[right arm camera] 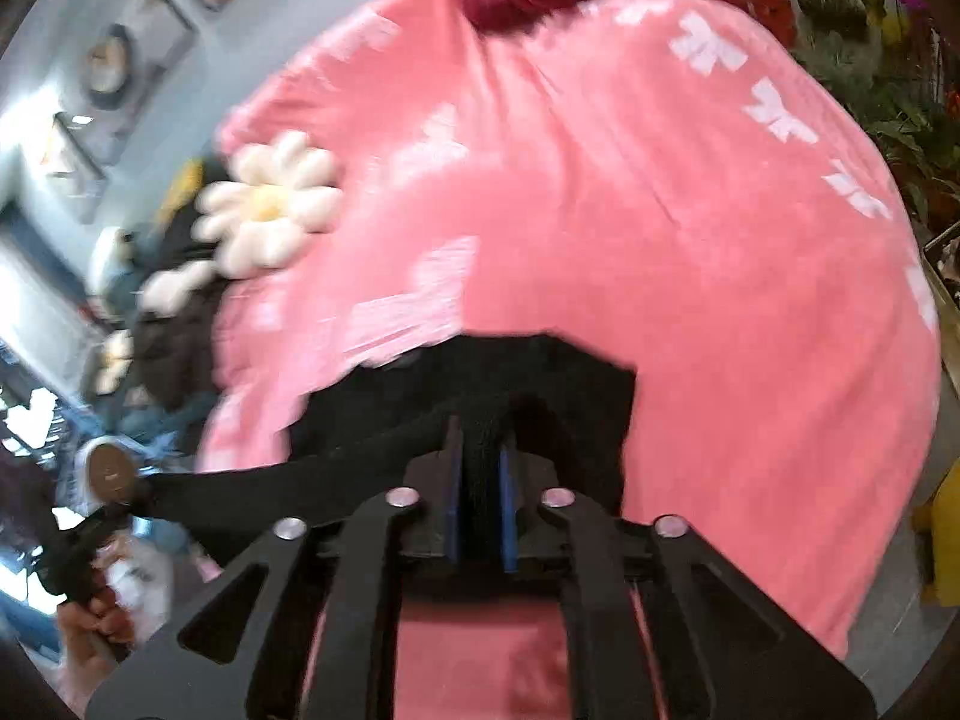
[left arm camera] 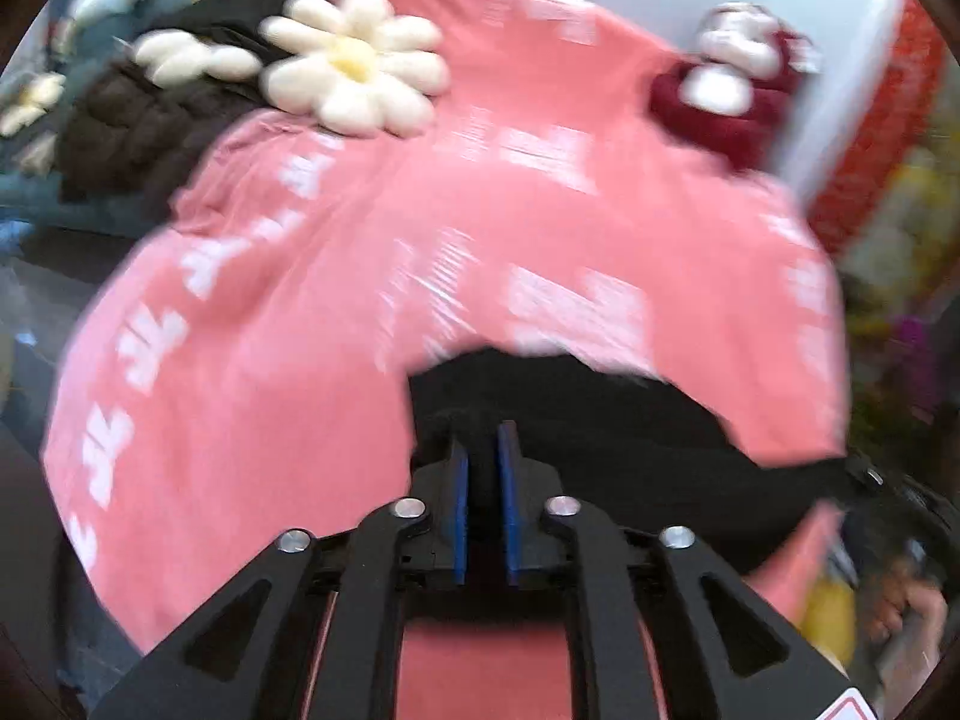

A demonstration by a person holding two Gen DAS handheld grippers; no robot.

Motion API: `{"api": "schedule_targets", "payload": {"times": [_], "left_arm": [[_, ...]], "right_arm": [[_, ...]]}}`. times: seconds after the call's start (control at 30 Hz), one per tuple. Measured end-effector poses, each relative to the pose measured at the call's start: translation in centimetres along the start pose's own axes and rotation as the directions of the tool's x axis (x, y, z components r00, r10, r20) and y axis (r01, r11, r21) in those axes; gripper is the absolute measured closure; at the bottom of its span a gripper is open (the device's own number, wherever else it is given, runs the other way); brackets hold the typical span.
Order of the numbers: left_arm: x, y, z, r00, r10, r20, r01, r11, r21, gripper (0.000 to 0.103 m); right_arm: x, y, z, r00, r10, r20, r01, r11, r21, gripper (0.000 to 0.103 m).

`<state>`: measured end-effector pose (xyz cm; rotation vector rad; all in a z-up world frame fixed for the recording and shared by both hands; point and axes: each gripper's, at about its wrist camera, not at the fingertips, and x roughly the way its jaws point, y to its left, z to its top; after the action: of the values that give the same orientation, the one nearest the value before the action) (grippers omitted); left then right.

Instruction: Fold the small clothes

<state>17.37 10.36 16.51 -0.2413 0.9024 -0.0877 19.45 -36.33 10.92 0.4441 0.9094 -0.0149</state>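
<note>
A small black garment (left arm camera: 600,420) hangs stretched between my two grippers above a pink blanket (left arm camera: 300,300) with white marks. My left gripper (left arm camera: 483,438) is shut on one end of the black cloth, which runs off to the right. My right gripper (right arm camera: 480,438) is shut on the other end (right arm camera: 480,384); a black band of it (right arm camera: 270,480) runs left toward the other gripper and the person's hand (right arm camera: 90,630). Both views are blurred by motion.
A white daisy cushion (left arm camera: 354,66) and dark clothes (left arm camera: 138,120) lie at the blanket's far left. A dark red and white plush (left arm camera: 732,84) sits at the far end. A red brick wall (left arm camera: 870,120) and plants (right arm camera: 888,90) stand to the right.
</note>
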Motion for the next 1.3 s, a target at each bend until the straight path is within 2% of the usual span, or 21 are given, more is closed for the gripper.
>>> {"api": "schedule_targets", "payload": {"times": [0.03, 0.07, 0.1, 0.13, 0.17, 0.23, 0.33, 0.43, 0.63, 0.67, 0.7, 0.73, 0.83, 0.9, 1.0, 1.03, 1.1, 1.13, 1.17, 1.23, 1.3], "left_arm": [[2.5, 0.1, 0.6, 0.998, 0.058, -0.013, -0.058, 0.998, 0.003, 0.064], [5.1, 0.4, 0.9, 0.99, 0.135, -0.04, -0.136, 0.991, -0.011, 0.065], [6.4, 1.0, 0.8, 0.986, 0.149, -0.073, -0.151, 0.988, -0.027, 0.065], [6.8, 1.5, 0.6, 0.988, 0.129, -0.086, -0.133, 0.99, -0.045, 0.065], [6.9, 2.5, 0.0, 0.993, 0.068, -0.093, -0.075, 0.994, -0.077, 0.063], [6.8, 4.1, -1.3, 0.994, 0.048, -0.101, -0.056, 0.995, -0.082, 0.051], [8.0, 5.0, -3.4, 0.989, 0.066, -0.132, -0.07, 0.997, -0.027, 0.051], [9.8, 5.1, -4.0, 0.983, 0.081, -0.165, -0.087, 0.996, -0.027, 0.051], [10.7, 3.9, -4.4, 0.985, 0.022, -0.172, -0.034, 0.997, -0.069, 0.051], [10.9, 3.4, -4.3, 0.985, 0.032, -0.169, -0.04, 0.998, -0.045, 0.051], [10.9, 2.9, -4.3, 0.985, 0.037, -0.167, -0.041, 0.999, -0.021, 0.051], [11.0, 2.3, -4.2, 0.986, 0.04, -0.163, -0.04, 0.999, 0.007, 0.051], [10.7, 1.5, -3.9, 0.987, 0.038, -0.157, -0.03, 0.998, 0.053, 0.05], [10.5, 1.4, -3.7, 0.989, 0.026, -0.143, -0.019, 0.998, 0.054, 0.039], [11.7, 1.4, -3.7, 0.987, 0.027, -0.157, -0.019, 0.998, 0.053, 0.039], [12.2, 1.4, -3.7, 0.985, 0.038, -0.168, -0.03, 0.998, 0.046, 0.039], [12.7, 1.7, -3.5, 0.986, 0.025, -0.167, -0.022, 1.0, 0.02, 0.039], [12.8, 1.8, -3.4, 0.987, 0.024, -0.161, -0.023, 1.0, 0.007, 0.039], [12.9, 2.0, -3.2, 0.987, 0.021, -0.157, -0.022, 1.0, -0.004, 0.039], [13.9, 2.5, -2.5, 0.986, 0.02, -0.168, -0.027, 0.999, -0.038, 0.039], [15.0, 3.0, -1.6, 0.983, 0.039, -0.18, -0.051, 0.997, -0.06, 0.039]], "right_arm": [[1.4, 0.1, 0.2, 0.998, -0.055, -0.009, 0.055, 0.998, 0.013, 0.078], [2.6, 0.3, 0.0, 0.997, -0.082, -0.017, 0.082, 0.996, 0.025, 0.078], [2.5, 0.1, -0.5, 0.999, -0.052, -0.008, 0.052, 0.998, 0.038, 0.078], [2.1, -0.4, -1.5, 1.0, -0.01, 0.0, 0.01, 0.999, 0.035, 0.078], [1.8, -0.6, -2.4, 1.0, -0.001, -0.003, 0.001, 1.0, 0.012, 0.068], [1.3, -0.4, -4.4, 1.0, -0.011, 0.004, 0.011, 0.998, -0.064, 0.056], [2.3, -0.8, -6.0, 0.998, -0.056, -0.017, 0.052, 0.986, -0.156, 0.056], [4.2, -1.3, -5.3, 0.997, -0.059, -0.04, 0.053, 0.989, -0.137, 0.056], [9.5, -1.5, -2.9, 0.993, -0.074, -0.096, 0.066, 0.994, -0.084, 0.054], [10.3, -1.5, -2.7, 0.992, -0.066, -0.108, 0.057, 0.995, -0.085, 0.058], [11.1, -1.6, -2.6, 0.991, -0.042, -0.128, 0.031, 0.996, -0.086, 0.071], [11.4, -1.6, -2.5, 0.989, -0.039, -0.142, 0.027, 0.996, -0.086, 0.101], [8.0, -2.3, -1.9, 1.0, -0.017, -0.025, 0.016, 0.999, -0.037, 0.101], [6.8, -4.1, -2.4, 1.0, -0.011, 0.012, 0.011, 0.999, 0.031, 0.101], [10.6, -5.5, -4.1, 0.985, -0.099, -0.141, 0.1, 0.995, 0.0, 0.099], [10.8, -5.2, -4.5, 0.983, -0.101, -0.151, 0.1, 0.995, -0.015, 0.096], [9.2, -4.3, -4.0, 0.993, -0.08, -0.082, 0.078, 0.997, -0.023, 0.094], [8.8, -3.9, -3.7, 0.996, -0.061, -0.063, 0.06, 0.998, -0.021, 0.087], [8.6, -3.6, -3.1, 0.997, -0.051, -0.049, 0.05, 0.999, -0.021, 0.063], [9.2, -3.2, -2.1, 0.995, -0.087, -0.041, 0.085, 0.995, -0.042, 0.034], [11.1, -3.5, -0.9, 0.991, -0.113, -0.068, 0.11, 0.992, -0.054, 0.035]]}}
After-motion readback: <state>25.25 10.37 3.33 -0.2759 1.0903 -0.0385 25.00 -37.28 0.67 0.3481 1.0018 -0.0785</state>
